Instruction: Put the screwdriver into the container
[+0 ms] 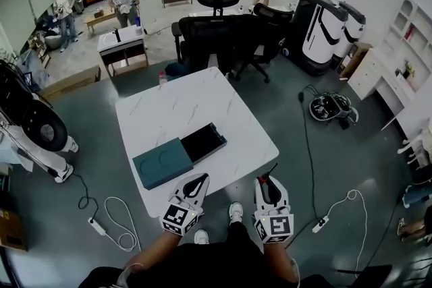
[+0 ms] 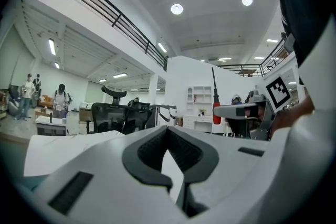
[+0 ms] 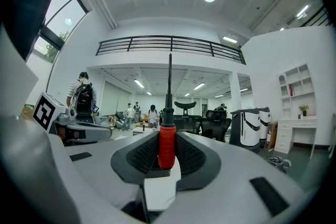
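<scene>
The screwdriver (image 1: pixel 273 172) has a red handle and a thin black shaft. My right gripper (image 1: pixel 268 180) is shut on the handle (image 3: pixel 167 144), and the shaft sticks out past the fingertips, pointing up. That gripper hangs off the near right corner of the white table (image 1: pixel 182 104). My left gripper (image 1: pixel 200 179) hovers over the near edge, shut with nothing in it (image 2: pixel 168 131). The container (image 1: pixel 204 142), a black tray slid out of a dark teal sleeve (image 1: pixel 162 162), lies on the table just beyond the left gripper. In the left gripper view, the screwdriver (image 2: pixel 216 110) shows at the right.
Black office chairs (image 1: pixel 216 37) stand behind the table. White robot bodies (image 1: pixel 324 27) stand at the back right. Cables and a power strip (image 1: pixel 98 226) lie on the floor at the left, another strip (image 1: pixel 319 224) at the right. People stand far back.
</scene>
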{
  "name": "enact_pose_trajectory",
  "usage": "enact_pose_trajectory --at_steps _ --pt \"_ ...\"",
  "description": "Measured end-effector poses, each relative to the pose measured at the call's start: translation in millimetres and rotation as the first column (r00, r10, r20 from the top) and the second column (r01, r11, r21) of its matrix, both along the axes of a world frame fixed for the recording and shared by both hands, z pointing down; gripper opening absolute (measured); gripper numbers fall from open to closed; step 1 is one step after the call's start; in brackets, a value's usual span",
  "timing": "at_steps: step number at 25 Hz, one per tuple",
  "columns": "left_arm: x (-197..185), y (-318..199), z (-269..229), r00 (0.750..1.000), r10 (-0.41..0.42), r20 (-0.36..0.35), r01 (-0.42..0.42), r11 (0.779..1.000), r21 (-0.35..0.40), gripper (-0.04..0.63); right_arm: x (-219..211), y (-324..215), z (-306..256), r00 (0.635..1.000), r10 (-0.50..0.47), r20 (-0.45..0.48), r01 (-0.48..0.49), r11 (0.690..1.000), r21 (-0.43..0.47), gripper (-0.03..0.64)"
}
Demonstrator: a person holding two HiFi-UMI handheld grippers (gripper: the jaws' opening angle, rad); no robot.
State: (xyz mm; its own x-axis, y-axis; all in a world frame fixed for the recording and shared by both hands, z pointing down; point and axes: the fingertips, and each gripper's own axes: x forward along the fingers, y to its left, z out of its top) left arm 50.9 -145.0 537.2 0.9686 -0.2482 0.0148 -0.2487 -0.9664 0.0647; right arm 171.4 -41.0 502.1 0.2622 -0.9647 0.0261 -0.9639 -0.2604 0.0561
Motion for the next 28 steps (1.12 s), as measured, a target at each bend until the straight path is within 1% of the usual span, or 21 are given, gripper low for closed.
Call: enact_pose_trajectory --at_steps 5,8,11,16,20,23,26,28 --pt "25.9 -35.1 0.0 0.997 -0.083 -0.003 0.083 0.996 -0.012 0.005 24.5 -36.9 4.5 0.997 -0.075 0.003 0.075 0.997 0.005 0.109" --pt "39.1 -57.7 -2.0 0.99 -0.138 0.016 0.138 0.99 -0.001 0.005 41.3 -59.9 5.7 0.991 -0.136 0.01 0.135 0.991 0.003 0.109" --pt "49.4 -79.6 -6.2 0.981 -0.194 0.024 0.194 0.981 0.015 0.005 58.1 -86.6 3.9 0.98 -0.2 0.009 0.2 0.98 0.005 0.109" --pt "67.8 -113.1 5.3 0.961 -0.275 0.04 0.275 0.961 0.011 0.005 83.3 -137.7 9.2 0.955 -0.298 0.006 0.298 0.955 0.009 0.109" --pt "75.5 -124.8 4.3 0.942 -0.331 0.056 0.331 0.943 0.018 0.005 95.6 -167.0 12.4 0.927 -0.375 0.008 0.375 0.927 0.003 0.109" --pt "72.3 -129.0 10.5 0.918 -0.391 0.073 0.391 0.92 0.019 0.005 96.9 -179.7 19.0 0.901 -0.434 0.012 0.434 0.901 0.008 0.109" --pt "67.8 -129.6 17.6 0.888 -0.453 0.085 0.453 0.891 0.014 0.005 90.9 -189.6 30.8 0.858 -0.513 0.017 0.513 0.858 -0.005 0.109" --pt "63.1 -130.2 23.2 0.87 -0.481 0.107 0.482 0.876 0.023 0.005 82.1 -196.9 34.9 0.82 -0.572 0.016 0.572 0.82 -0.02 0.109"
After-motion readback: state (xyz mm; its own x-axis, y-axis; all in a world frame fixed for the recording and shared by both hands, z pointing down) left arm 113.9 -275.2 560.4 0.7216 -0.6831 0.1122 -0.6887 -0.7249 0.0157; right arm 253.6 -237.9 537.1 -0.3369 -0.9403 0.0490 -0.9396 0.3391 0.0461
